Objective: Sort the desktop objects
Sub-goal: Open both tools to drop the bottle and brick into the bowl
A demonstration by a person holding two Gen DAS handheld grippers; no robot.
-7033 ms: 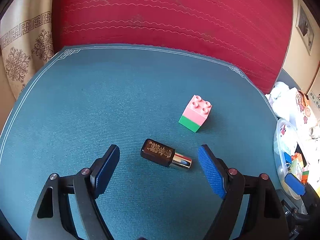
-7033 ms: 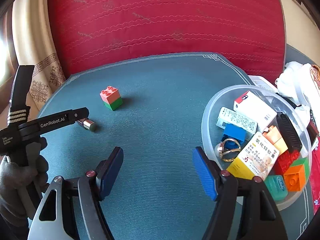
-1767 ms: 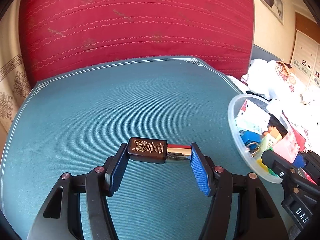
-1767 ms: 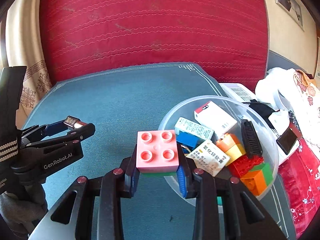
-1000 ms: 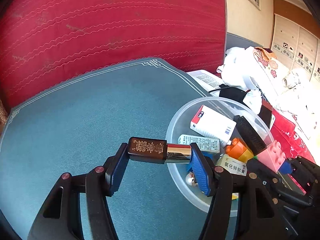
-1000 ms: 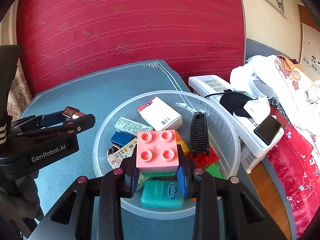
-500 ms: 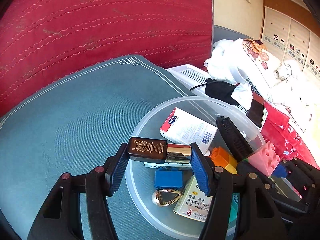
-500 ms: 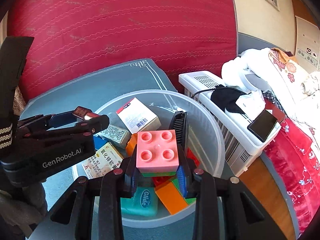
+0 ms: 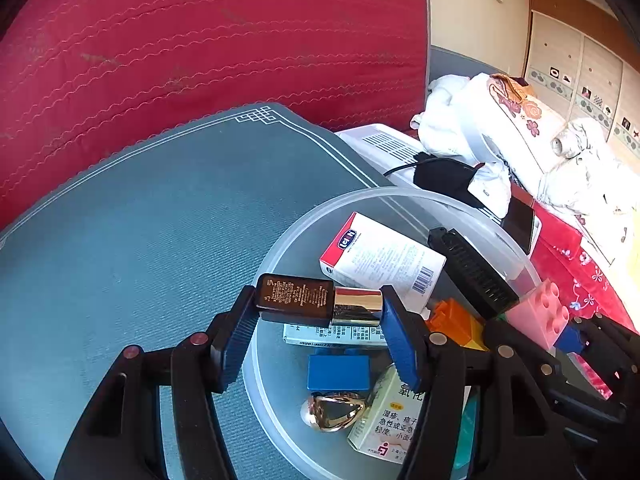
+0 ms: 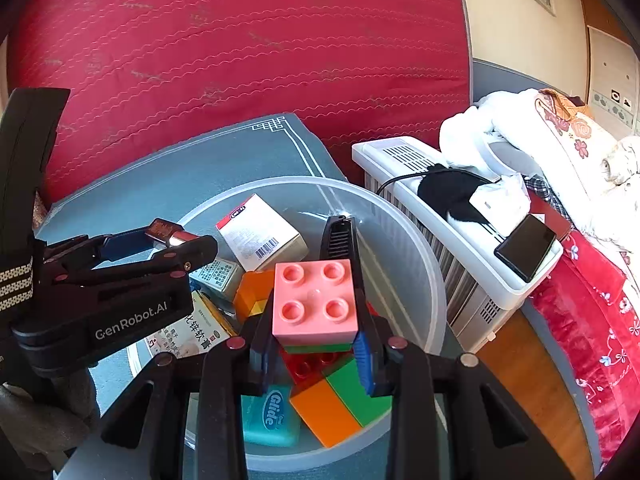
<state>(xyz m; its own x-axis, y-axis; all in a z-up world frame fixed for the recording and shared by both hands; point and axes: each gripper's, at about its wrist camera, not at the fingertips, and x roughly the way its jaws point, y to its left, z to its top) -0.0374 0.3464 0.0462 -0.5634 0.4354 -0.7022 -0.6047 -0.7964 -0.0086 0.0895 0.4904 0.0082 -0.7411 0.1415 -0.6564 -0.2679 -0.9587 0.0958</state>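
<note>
My left gripper [image 9: 318, 314] clamps the brown bottle [image 9: 296, 295] over the bowl [image 9: 408, 196]; my right gripper [image 10: 316, 346] grips the pink brick [image 10: 316, 300], seemingly green-based, above it.

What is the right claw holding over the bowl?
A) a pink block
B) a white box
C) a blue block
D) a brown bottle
A: the right claw is shut on the pink block, held above the bowl.
</note>
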